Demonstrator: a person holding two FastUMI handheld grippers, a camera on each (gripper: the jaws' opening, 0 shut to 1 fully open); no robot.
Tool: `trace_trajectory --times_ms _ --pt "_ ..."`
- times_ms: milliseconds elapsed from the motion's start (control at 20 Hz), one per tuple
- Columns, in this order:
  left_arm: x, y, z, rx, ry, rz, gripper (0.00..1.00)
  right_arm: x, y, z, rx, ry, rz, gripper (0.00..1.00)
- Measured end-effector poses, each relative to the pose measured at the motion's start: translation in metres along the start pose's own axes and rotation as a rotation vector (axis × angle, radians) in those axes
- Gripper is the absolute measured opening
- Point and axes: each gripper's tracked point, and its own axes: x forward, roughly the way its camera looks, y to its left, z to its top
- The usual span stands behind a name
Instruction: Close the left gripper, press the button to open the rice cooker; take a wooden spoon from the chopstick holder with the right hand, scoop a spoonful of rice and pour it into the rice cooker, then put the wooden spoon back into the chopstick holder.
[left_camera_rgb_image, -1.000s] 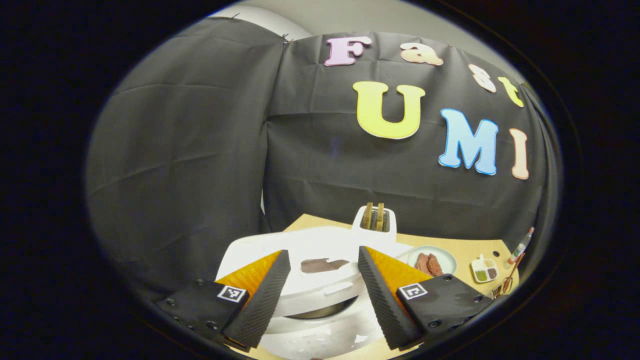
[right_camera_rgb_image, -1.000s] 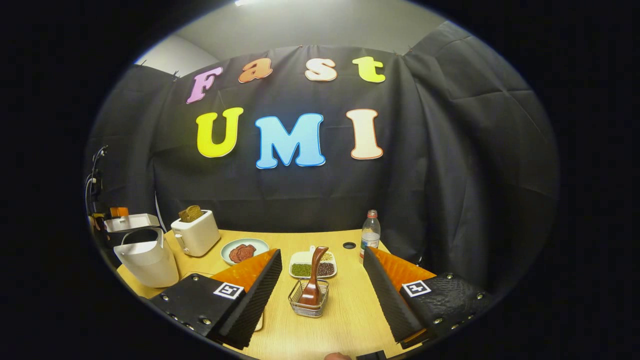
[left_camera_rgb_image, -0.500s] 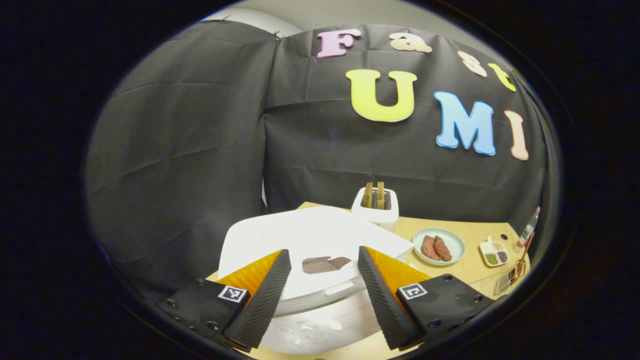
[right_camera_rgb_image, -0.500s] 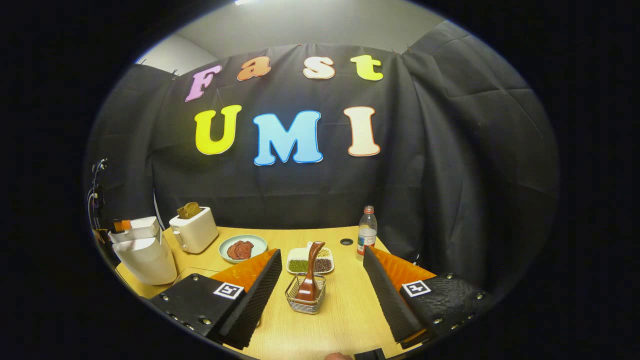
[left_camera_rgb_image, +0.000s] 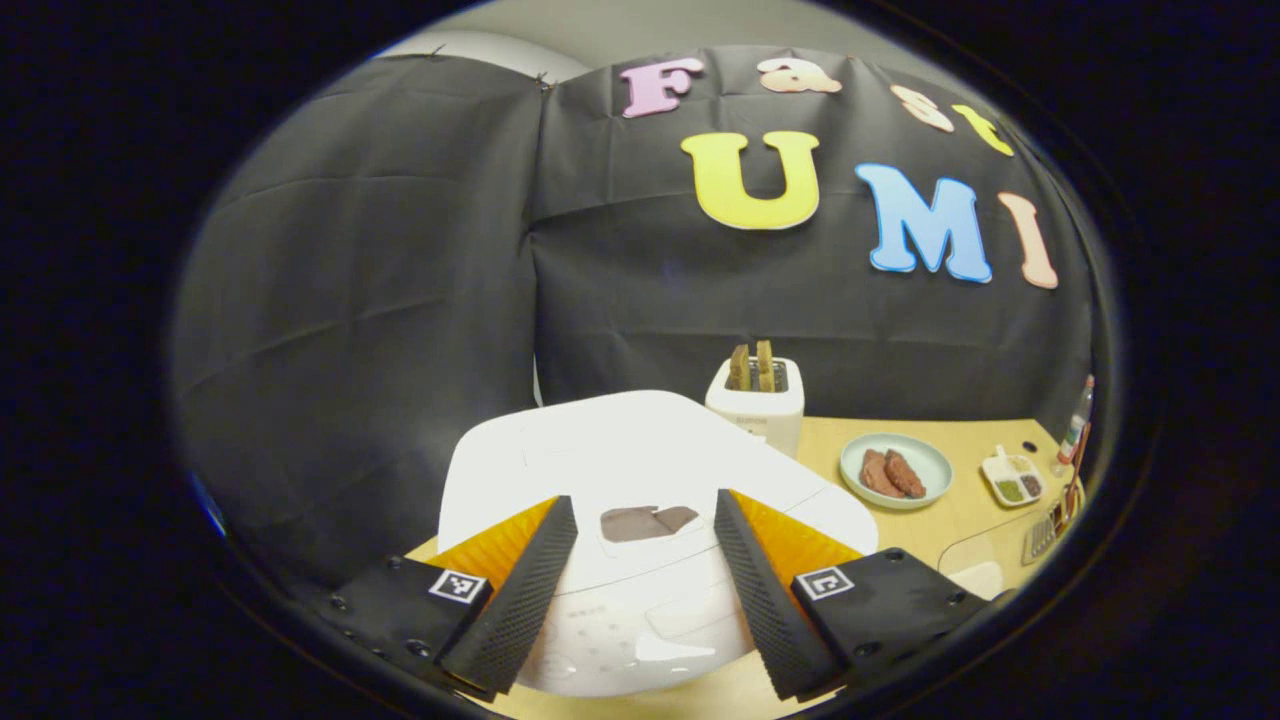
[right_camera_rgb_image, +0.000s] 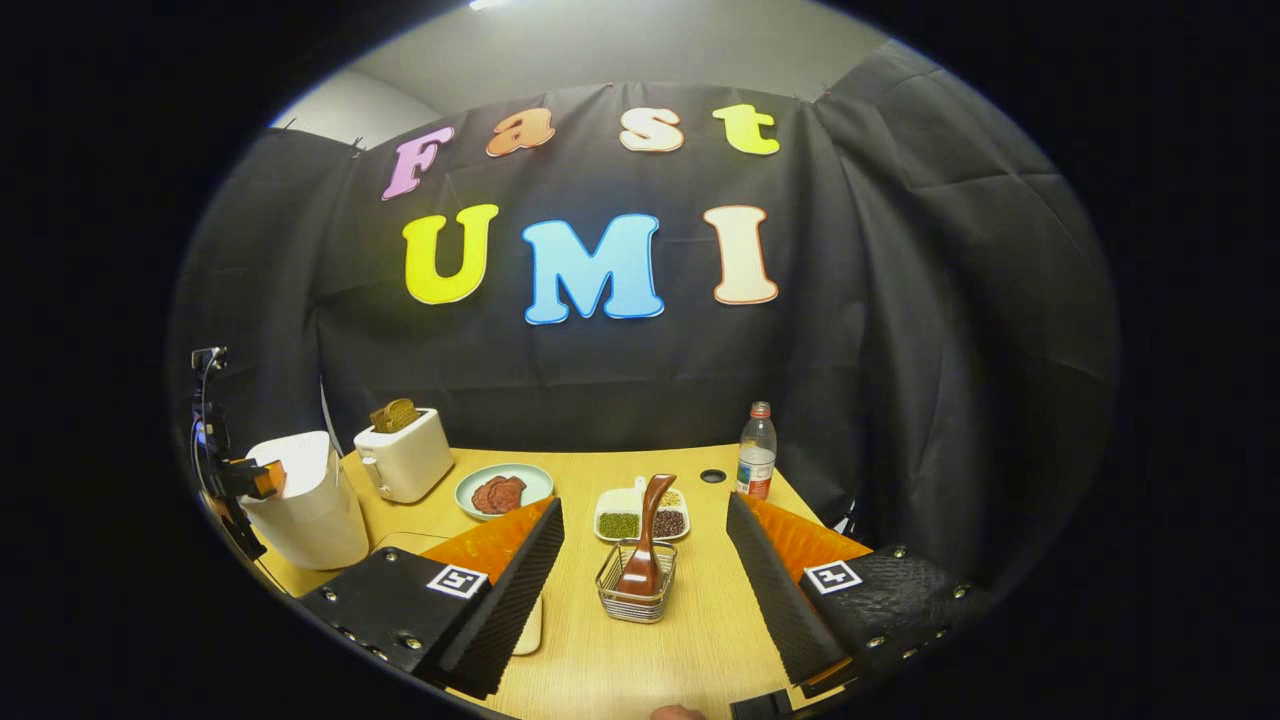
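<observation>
Left gripper (left_camera_rgb_image: 640, 585) spread above closed white plastic rice cooker (left_camera_rgb_image: 640, 470); right gripper (right_camera_rgb_image: 645, 585) spread too. Best: pinch left fingers together, then press squarely on cooker's front button.

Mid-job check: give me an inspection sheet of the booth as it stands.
Surface: light wooden table, no spills seen.
Job's things: white rice cooker, lid down; brown wooden spoon standing in wire-basket chopstick holder.
Clutter: white toaster with bread; pale plate of reddish-brown slices; white divided dish of grains; clear plastic bottle.
Grippers: left claw open above cooker lid; right claw open, facing holder, apart from it.
Cables: thin pale line behind cooker, possibly a cord.
Surroundings: black cloth wall.
</observation>
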Motion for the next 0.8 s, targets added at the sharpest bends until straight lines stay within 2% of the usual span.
trace_trajectory --times_ms 300,350,450,650,700,800 --pt "0.003 0.003 0.001 0.001 0.033 -0.012 0.97 0.000 0.018 0.007 0.018 -0.009 0.033 1.00" --pt "0.002 0.002 0.003 0.005 0.037 -0.015 0.94 0.000 0.020 0.011 0.012 -0.016 0.036 1.00" --pt "-0.001 0.002 0.007 -0.014 0.032 -0.025 0.96 -0.002 0.024 0.021 0.011 -0.032 0.048 1.00" --pt "-0.031 0.002 0.060 -0.004 -0.111 -0.046 0.99 -0.007 0.036 0.044 0.024 -0.075 0.077 0.99" --pt "-0.042 -0.001 0.078 0.009 -0.150 -0.059 0.93 -0.008 0.040 0.050 0.023 -0.088 0.082 0.99" --pt "-0.068 -0.002 0.110 0.030 -0.218 -0.072 0.99 -0.012 0.044 0.062 0.025 -0.109 0.087 0.99"
